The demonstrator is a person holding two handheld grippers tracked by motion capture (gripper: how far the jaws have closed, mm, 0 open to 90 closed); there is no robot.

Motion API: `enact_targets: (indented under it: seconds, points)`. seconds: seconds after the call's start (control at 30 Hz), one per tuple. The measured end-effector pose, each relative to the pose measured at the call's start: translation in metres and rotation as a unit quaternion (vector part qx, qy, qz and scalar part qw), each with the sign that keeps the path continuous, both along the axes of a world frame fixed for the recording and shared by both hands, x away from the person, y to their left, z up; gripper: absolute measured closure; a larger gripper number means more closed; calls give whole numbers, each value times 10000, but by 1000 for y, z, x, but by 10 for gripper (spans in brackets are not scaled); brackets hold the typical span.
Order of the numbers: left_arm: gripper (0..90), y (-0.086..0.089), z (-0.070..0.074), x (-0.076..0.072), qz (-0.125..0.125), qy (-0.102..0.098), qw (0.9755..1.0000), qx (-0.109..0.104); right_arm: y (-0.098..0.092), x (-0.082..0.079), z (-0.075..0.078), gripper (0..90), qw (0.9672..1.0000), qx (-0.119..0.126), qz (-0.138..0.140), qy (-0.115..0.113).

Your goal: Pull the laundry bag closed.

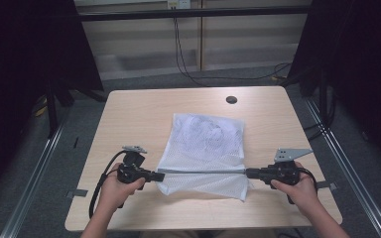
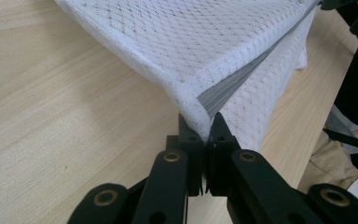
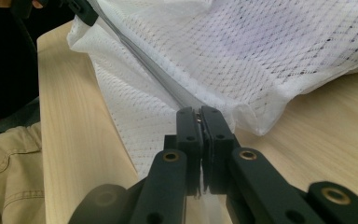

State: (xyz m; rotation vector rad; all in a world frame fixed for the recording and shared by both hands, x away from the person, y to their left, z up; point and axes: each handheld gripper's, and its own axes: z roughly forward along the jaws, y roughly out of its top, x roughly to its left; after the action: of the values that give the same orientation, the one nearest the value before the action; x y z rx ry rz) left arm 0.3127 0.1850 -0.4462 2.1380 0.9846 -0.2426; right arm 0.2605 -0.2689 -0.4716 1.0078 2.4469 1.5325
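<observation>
A white mesh bag [image 1: 204,148] with a grey zipper [image 1: 203,171] across its near part lies on the wooden table [image 1: 129,119]. My left gripper [image 1: 161,175] is shut on the bag's left end of the zipper line, where the mesh corner [image 2: 200,122] is pinched between the jaws [image 2: 204,125]. My right gripper [image 1: 248,173] is shut on the opposite end of the zipper [image 3: 168,88], its jaws [image 3: 200,112] closed on the zipper's end. The zipper is stretched straight between both grippers. Something pale shows through the mesh [image 1: 211,131] inside the bag.
A round black hole [image 1: 231,99] sits near the table's far edge. Bare tabletop lies left and right of the bag. Black cables [image 1: 183,54] run over the floor behind the table, and dark curtains stand at both sides.
</observation>
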Motion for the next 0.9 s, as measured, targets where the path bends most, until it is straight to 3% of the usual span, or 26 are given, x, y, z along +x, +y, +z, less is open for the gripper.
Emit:
enact_targets:
  seconds: [0.57,0.7,0.83,0.9]
  points:
    - [876,-2,0,-1,-29,-5,10000,0,-7,0,-2,868,9998,123,-128,71]
    - [871,-3,-1,-3,-158,-29,9999,40,-7,0,-1,866,9998,145,-156,39]
    - [863,-6,-3,-5,-339,1,9994,92,-6,-2,-2,865,9999,43,-158,36]
    - [851,-6,-2,-5,-310,-20,9995,50,-5,-3,-2,864,9999,-49,-133,-4]
